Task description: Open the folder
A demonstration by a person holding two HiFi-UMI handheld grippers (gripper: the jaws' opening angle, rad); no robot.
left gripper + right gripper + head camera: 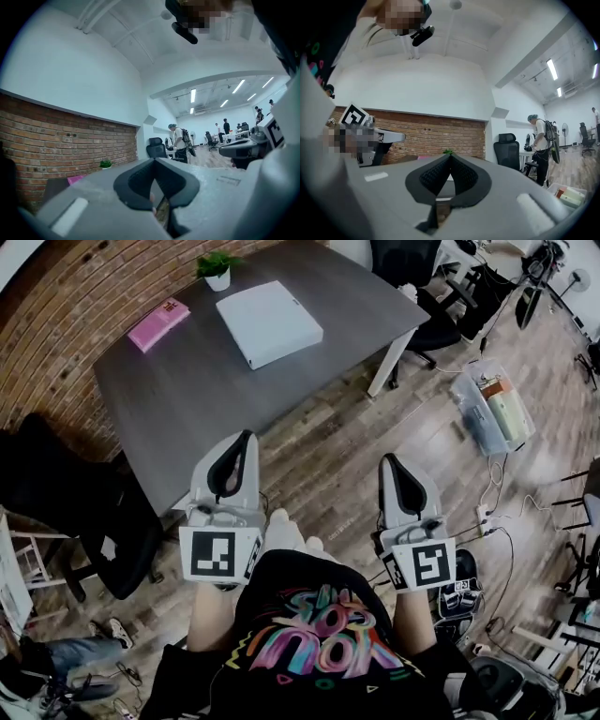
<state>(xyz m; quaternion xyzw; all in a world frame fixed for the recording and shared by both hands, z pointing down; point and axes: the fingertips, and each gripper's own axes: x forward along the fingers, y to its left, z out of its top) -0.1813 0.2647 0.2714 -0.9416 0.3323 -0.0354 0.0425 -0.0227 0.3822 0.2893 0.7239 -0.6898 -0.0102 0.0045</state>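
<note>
A white folder [269, 322] lies flat and closed on the grey table [187, 409], toward its far side. My left gripper [246, 436] hangs level over the table's near edge, well short of the folder, jaws shut with nothing between them. Level as well, my right gripper [388, 459] is shut and holds nothing; it hangs over the wooden floor to the right of the table's near corner. In the left gripper view the gripper [154, 159] has its tips together; the right gripper view shows that gripper [450, 155] the same way, with a sliver of the folder [446, 176] behind the pads.
A pink booklet [157, 323] and a small potted plant [217, 269] sit at the table's far left. Black office chairs [422, 287] stand beyond the table and another [103, 521] at its near left. A clear plastic box [492, 409] and cables lie on the floor at right. People [179, 140] stand far off.
</note>
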